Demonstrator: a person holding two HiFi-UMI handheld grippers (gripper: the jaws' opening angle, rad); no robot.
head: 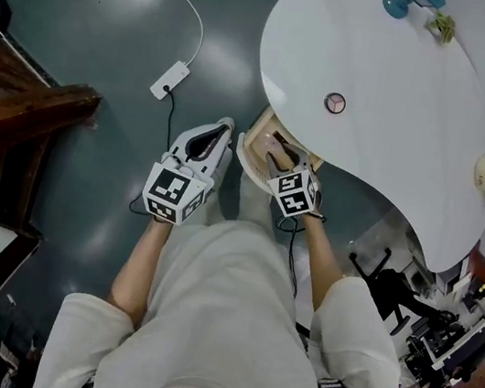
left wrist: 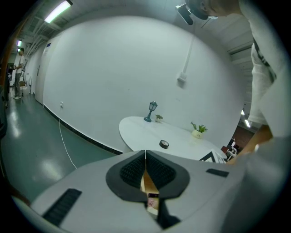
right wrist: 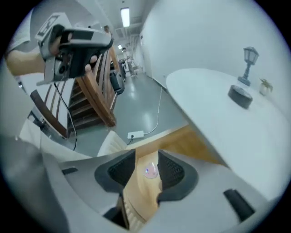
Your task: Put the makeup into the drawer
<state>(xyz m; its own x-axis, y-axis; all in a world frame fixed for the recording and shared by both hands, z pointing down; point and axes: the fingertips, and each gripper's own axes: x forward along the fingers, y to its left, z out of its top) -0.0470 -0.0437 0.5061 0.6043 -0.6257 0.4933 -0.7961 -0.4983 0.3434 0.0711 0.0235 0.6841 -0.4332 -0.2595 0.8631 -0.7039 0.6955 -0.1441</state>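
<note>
"Looking down my right gripper point(right wrist: 146, 154), I see the makeup point(right wrist: 150, 171). It's a small round disc, glossy, pinkish and half see-through, lying flat on the drawer point(right wrist: 138, 198) floor."

"What is the drawer like?"

"Pale, smooth wood inside, pulled out from under the surface point(head: 408, 97), which is a white, smooth slab with rounded edges. A dark round puck point(head: 335, 103) sits on top of it."

"And your fingers?"

"On the right, the ribbed black fingers point(right wrist: 119, 170) stand released and apart. The disc shows in the gap between them, down in the drawer, touching neither pad. On my left gripper point(left wrist: 145, 157) the same ribbed fingers point(left wrist: 134, 170) are clenched tip to tip on nothing."

"How are the hands set?"

"In the head view my right gripper tips steeply down over the open drawer, with the forearm point(head: 324, 259) bare below a white sleeve point(head: 359, 325). My left sits just beside it, off the drawer's front and angled more shallowly, above the glossy grey-green floor point(head: 98, 14)."
</note>
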